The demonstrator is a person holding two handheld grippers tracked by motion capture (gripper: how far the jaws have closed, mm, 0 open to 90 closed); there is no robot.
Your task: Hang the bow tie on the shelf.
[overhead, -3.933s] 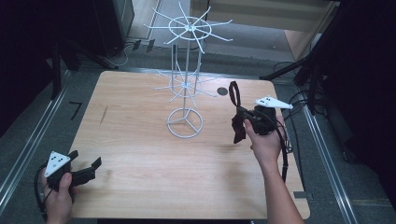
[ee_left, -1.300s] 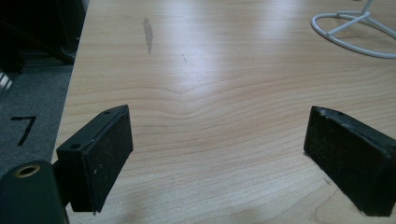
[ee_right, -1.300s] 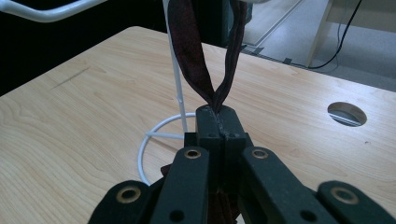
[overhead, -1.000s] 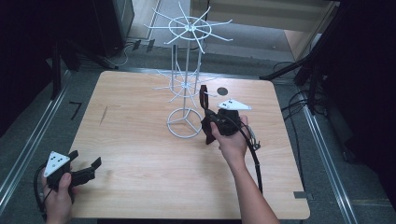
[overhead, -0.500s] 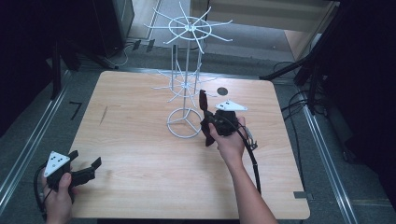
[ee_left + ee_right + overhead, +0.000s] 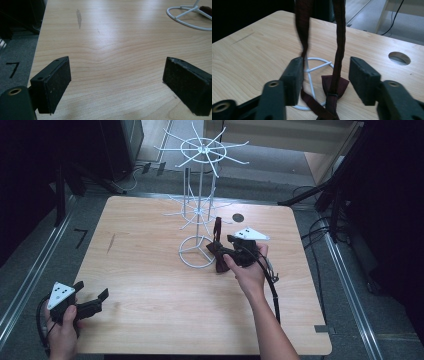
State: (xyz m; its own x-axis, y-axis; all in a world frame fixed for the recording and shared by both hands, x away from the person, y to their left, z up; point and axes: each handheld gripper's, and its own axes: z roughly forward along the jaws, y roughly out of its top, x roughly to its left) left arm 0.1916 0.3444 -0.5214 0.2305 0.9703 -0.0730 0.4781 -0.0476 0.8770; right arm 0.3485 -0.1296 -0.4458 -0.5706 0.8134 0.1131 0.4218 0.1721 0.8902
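A white wire rack [image 6: 200,210] with two rings of hooked arms stands mid-table. A dark red bow tie [image 6: 218,262] lies by its round base, and the strap [image 6: 217,227] rises to an arm of the lower ring. My right gripper [image 6: 223,254] sits at the base; its jaws have just been opening. In the right gripper view both strap strands [image 6: 339,37] hang between the parted jaws of my right gripper [image 6: 325,67], above the bow [image 6: 335,83]; the left strand brushes the left pad. My left gripper [image 6: 91,290] rests open and empty at the near left corner, as does the left gripper [image 6: 116,82] in its own view.
A round cable hole [image 6: 238,217] lies in the wooden table [image 6: 150,285] behind the right hand. The rack's base ring [image 6: 190,17] shows far off in the left gripper view. Dark floor, rails and cables surround the table.
The right hand carried the bow tie from the table's right side over to the rack. The strap now hangs free between opened jaws. The left hand has stayed put.
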